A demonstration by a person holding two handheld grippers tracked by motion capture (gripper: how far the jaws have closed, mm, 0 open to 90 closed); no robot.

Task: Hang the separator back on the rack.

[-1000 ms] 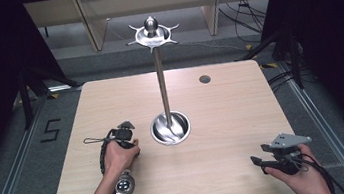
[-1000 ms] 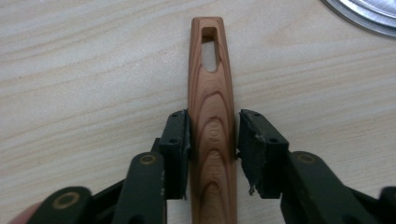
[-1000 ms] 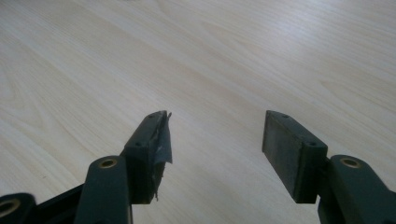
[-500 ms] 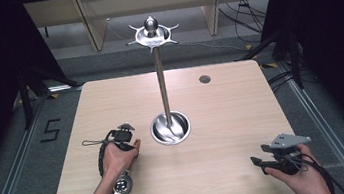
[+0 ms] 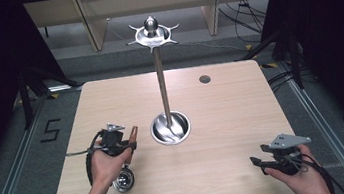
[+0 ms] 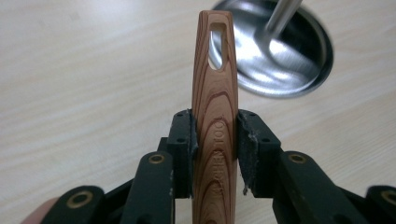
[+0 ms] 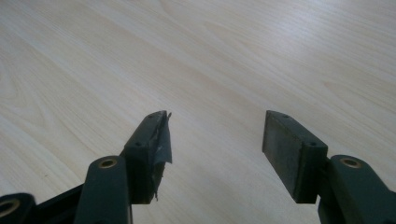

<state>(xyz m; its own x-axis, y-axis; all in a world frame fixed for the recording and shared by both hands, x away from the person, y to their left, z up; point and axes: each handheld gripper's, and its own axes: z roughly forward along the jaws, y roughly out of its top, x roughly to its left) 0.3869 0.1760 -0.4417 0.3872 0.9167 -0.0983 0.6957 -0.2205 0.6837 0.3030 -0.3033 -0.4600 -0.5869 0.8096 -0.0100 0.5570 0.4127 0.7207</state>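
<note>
Since a second ago our left gripper (image 5: 124,142) has closed its jaws on the wooden handle (image 6: 215,107) of a kitchen tool and lifted it off the table (image 5: 221,105), swinging it toward the stand (image 5: 161,78); the right hand has kept its place. On the left of the high view, our left hand (image 5: 103,164) holds the gripper low over the near-left part of the table, the handle's tip pointing toward the stand's round base (image 5: 170,128), and the tool's metal head (image 5: 123,179) hangs below the hand, close to the tabletop. In the left gripper view both pads press against the handle's sides, with its hanging slot (image 6: 217,44) well ahead of them. We judge the pickup done; what seems left is raising the tool to the hooks at the stand's top (image 5: 152,33) and hanging it by that slot. At the far right, our right gripper (image 5: 262,162) rests near the table's near-right edge, jaws spread wide with nothing between them.
</note>
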